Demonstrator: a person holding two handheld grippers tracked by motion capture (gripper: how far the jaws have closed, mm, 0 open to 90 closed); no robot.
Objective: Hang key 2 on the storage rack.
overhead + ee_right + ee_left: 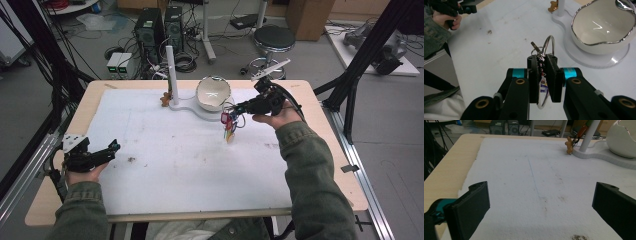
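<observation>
Key ring (548, 44) clamped in right tool (545, 72), beside white bowl (602, 30)

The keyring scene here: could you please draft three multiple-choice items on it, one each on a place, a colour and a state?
1. Where does the white bowl sit?
A. on the white stand base
B. on the floor
C. in the left gripper

2. What colour is the small figure hanging by the stand's post?
A. blue
B. orange-brown
C. green

3. How is the right gripper?
A. open, holding nothing
B. lying on the table
C. shut on the keyring

Answers: 1 A, the bowl rests on the stand base. 2 B, the left gripper view shows it. 3 C, both jaws clamp the ring.
</observation>
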